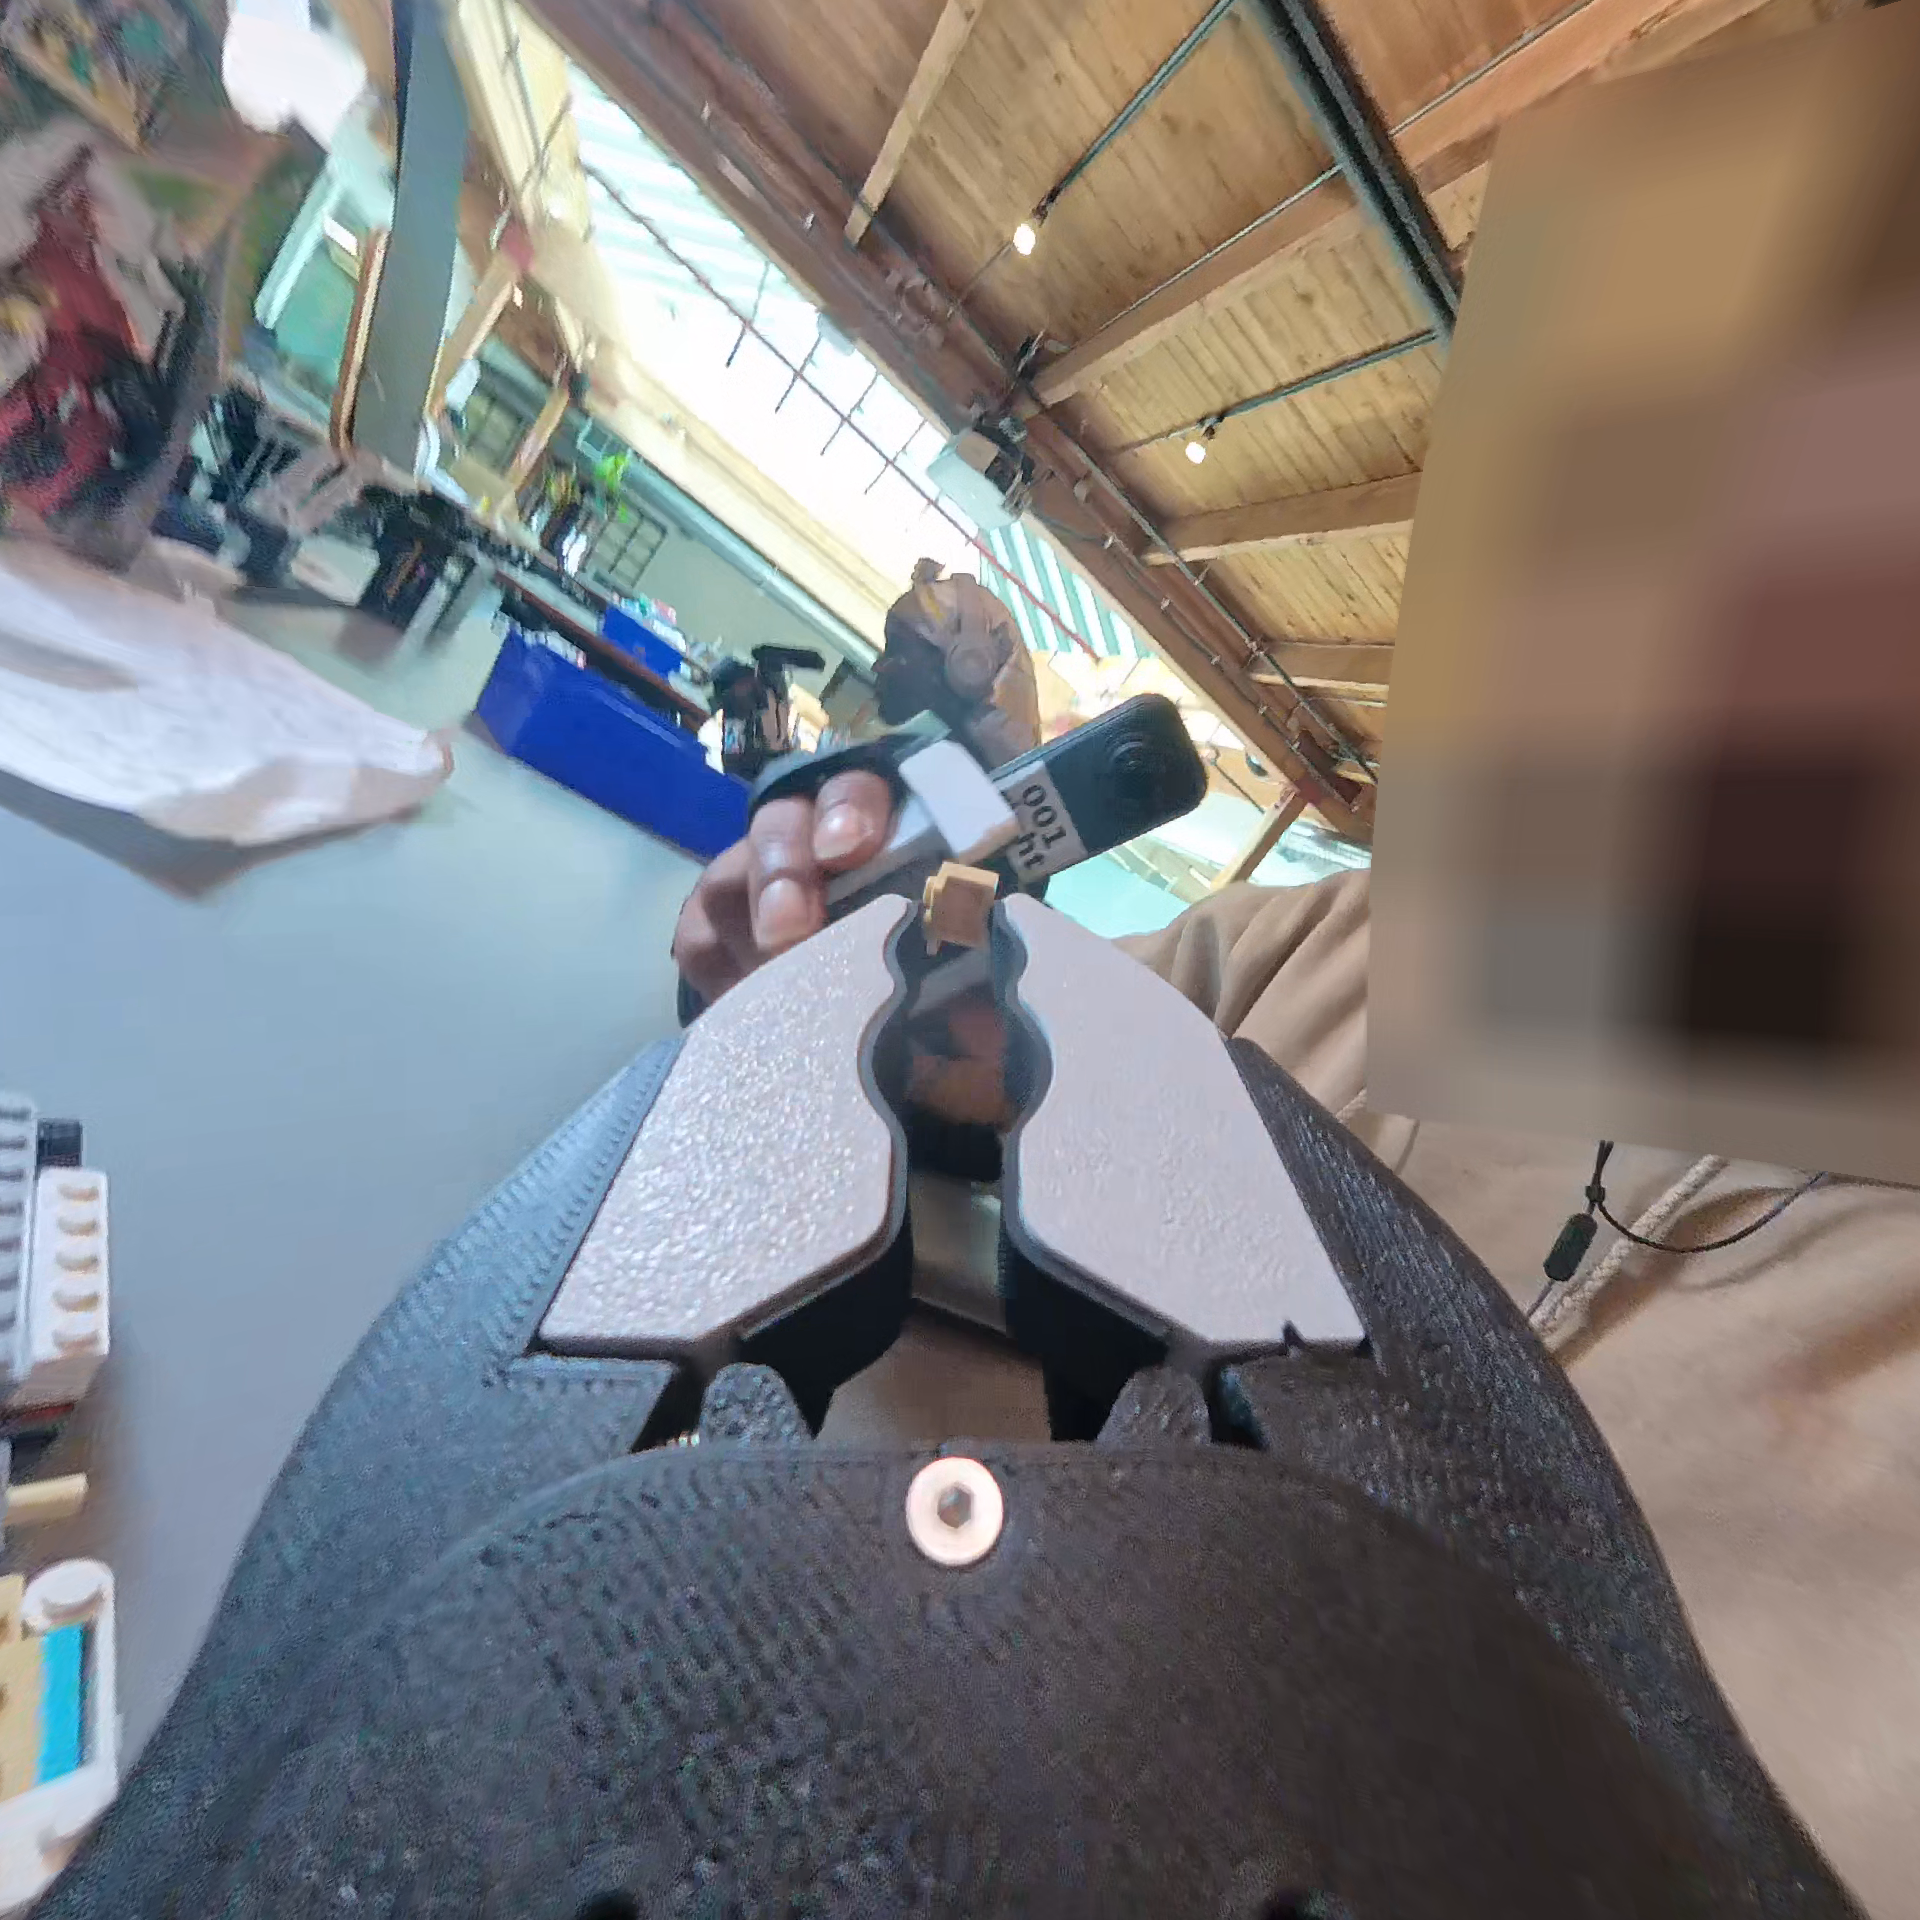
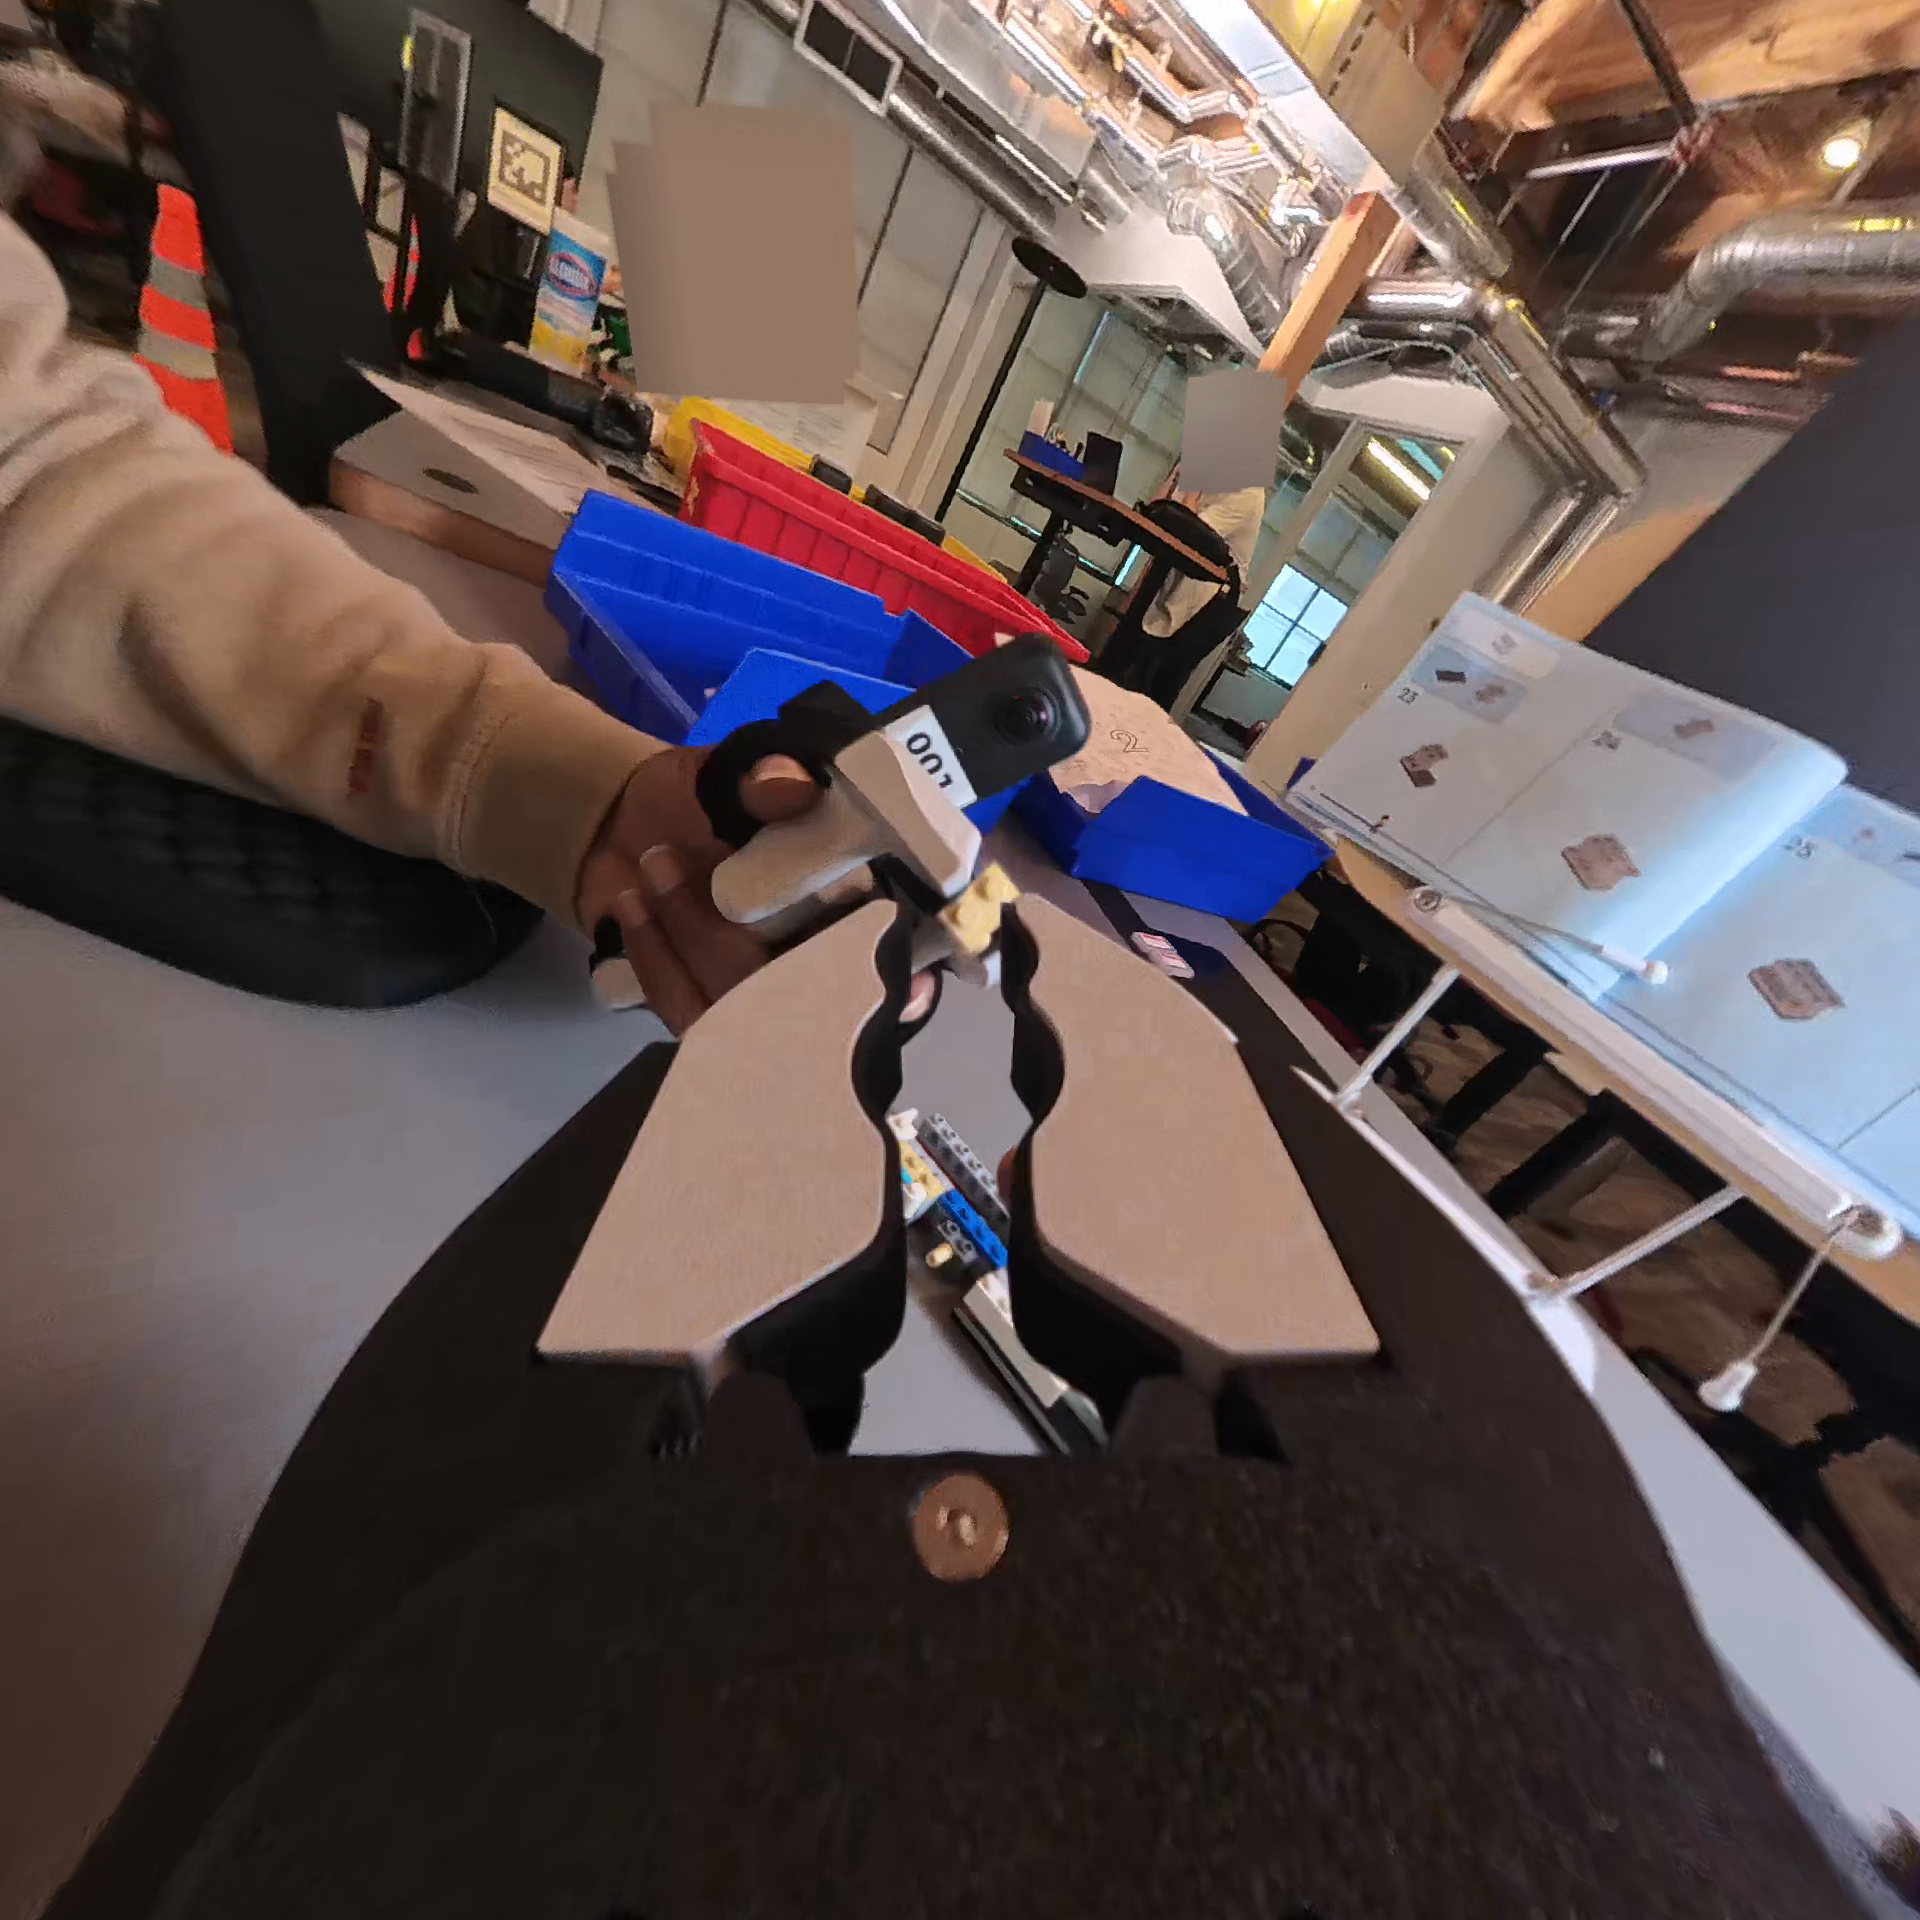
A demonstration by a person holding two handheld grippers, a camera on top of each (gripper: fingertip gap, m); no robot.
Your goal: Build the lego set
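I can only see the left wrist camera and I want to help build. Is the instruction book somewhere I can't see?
Observer: Yes, an open instruction booklet is propped up off to the right of the right gripper.
Operator: Are there more bricks near it?
Observer: A small cluster of grey and blue pieces lies on the table below that gripper.
Operator: What's behind the blue bin?
Observer: A red bin sits right behind the blue bin.
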